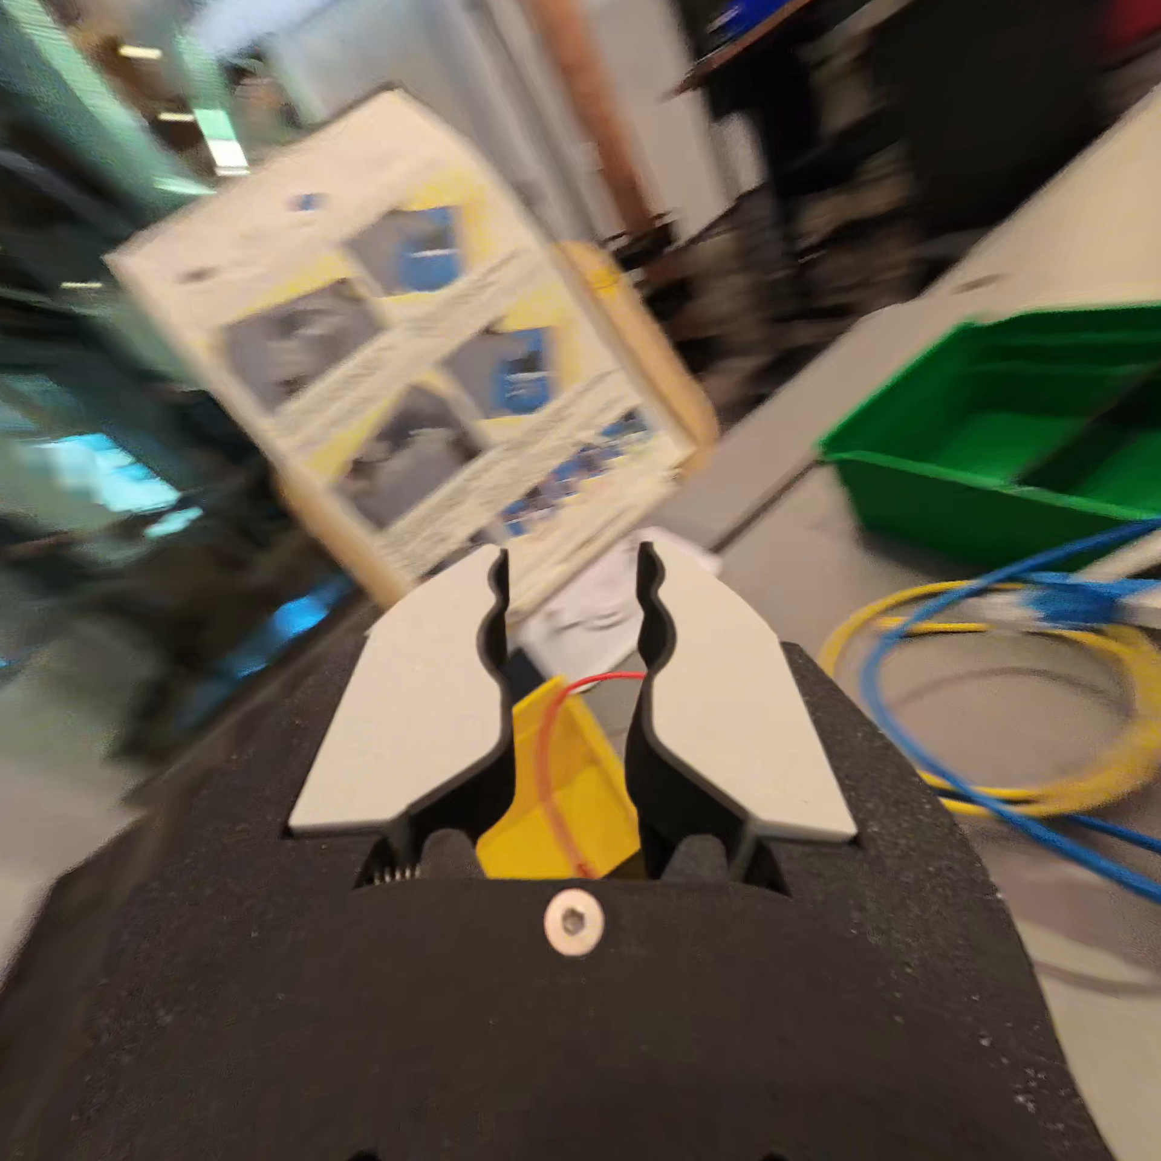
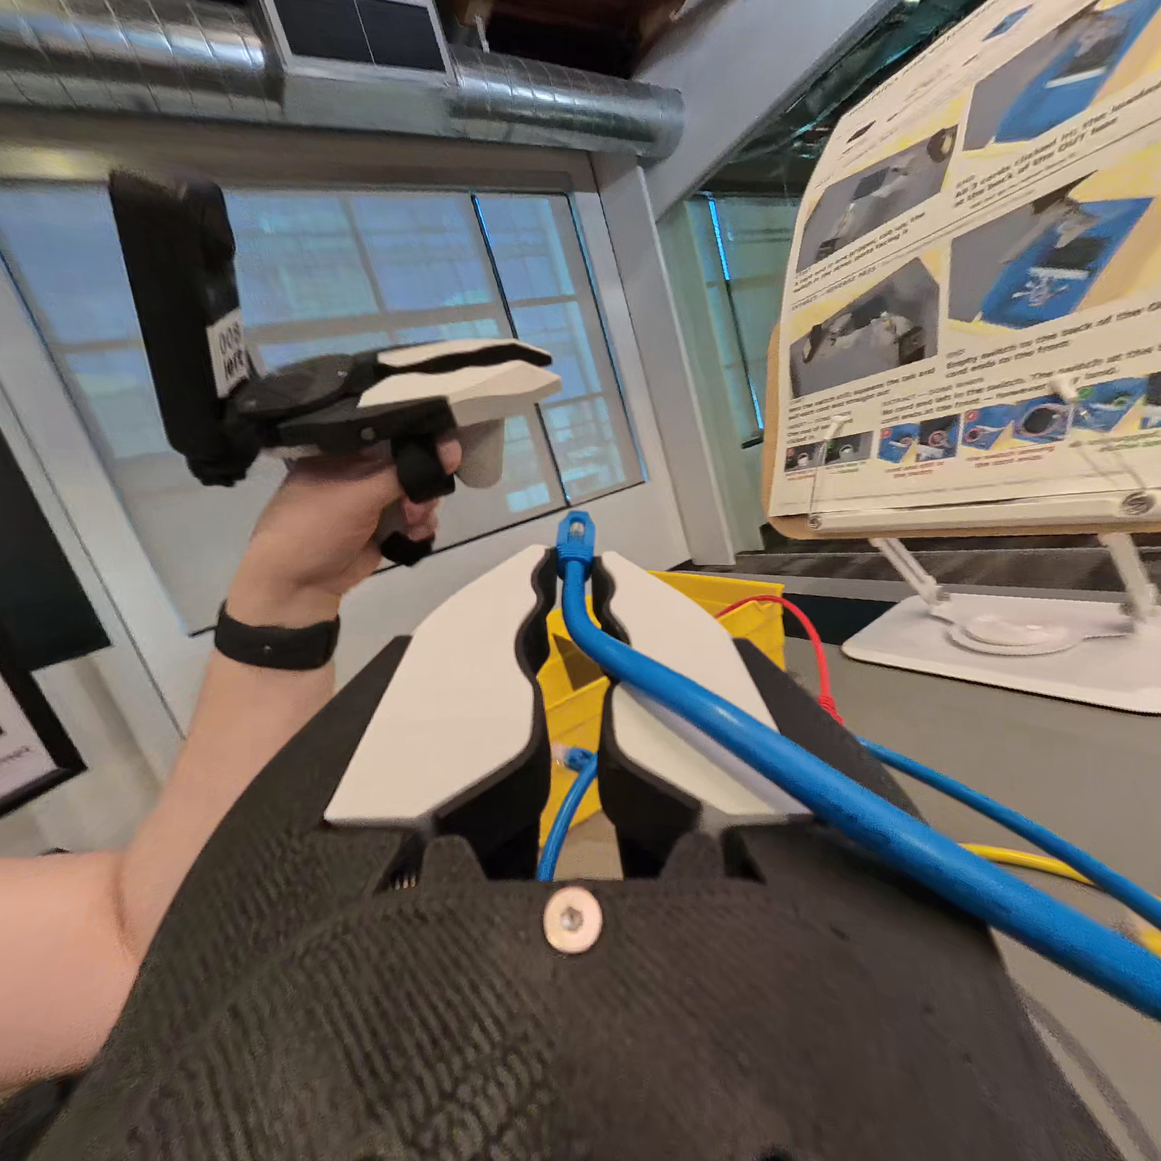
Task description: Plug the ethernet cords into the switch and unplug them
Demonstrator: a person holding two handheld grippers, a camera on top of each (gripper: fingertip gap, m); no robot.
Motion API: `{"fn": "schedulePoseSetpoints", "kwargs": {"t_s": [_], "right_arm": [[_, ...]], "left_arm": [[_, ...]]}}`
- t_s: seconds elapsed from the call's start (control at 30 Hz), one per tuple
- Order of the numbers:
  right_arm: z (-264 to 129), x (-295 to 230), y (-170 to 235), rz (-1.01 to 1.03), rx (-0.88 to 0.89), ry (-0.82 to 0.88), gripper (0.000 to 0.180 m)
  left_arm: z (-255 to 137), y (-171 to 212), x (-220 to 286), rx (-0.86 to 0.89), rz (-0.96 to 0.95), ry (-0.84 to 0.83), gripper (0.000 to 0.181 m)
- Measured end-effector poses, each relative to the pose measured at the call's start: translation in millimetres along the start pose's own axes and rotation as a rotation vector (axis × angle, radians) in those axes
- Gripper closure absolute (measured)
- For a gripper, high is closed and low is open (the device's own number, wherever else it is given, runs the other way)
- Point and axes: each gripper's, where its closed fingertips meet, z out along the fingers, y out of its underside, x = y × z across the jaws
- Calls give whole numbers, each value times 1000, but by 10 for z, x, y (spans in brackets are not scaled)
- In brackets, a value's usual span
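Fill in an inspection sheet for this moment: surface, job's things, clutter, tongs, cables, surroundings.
Surface: grey tabletop, bare where visible.
Job's things: blue ethernet cord, its plug poking past the right fingertips; switch not seen.
Clutter: yellow bin with a thin red wire; green bin.
Tongs: right tongs shut on the blue cord; left tongs open, empty, raised in a hand.
Cables: coiled yellow cable and a blue loop on the table; a second blue plug end lies below the right tongs.
Surroundings: instruction board on a white stand, windows, ceiling duct.
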Motion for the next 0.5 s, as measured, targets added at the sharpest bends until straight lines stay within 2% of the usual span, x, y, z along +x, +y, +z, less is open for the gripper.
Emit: {"fn": "schedulePoseSetpoints", "kwargs": {"t_s": [0.07, 0.13, 0.27, 0.5], "right_arm": [[-29, -78, 32, -59, -30, 9, 169], [-44, -182, 60, -107, -62, 9, 169], [-48, -333, 58, -139, -85, -9, 169], [-50, -381, 68, -136, -93, -23, 169]], "left_arm": [[-19, 43, -133, -45, 26, -113, 140], [-4, 27, -112, -28, -22, -91, 140], [4, 88, -227, -66, 32, -170, 139], [-11, 79, -227, -62, 27, -163, 138]]}}
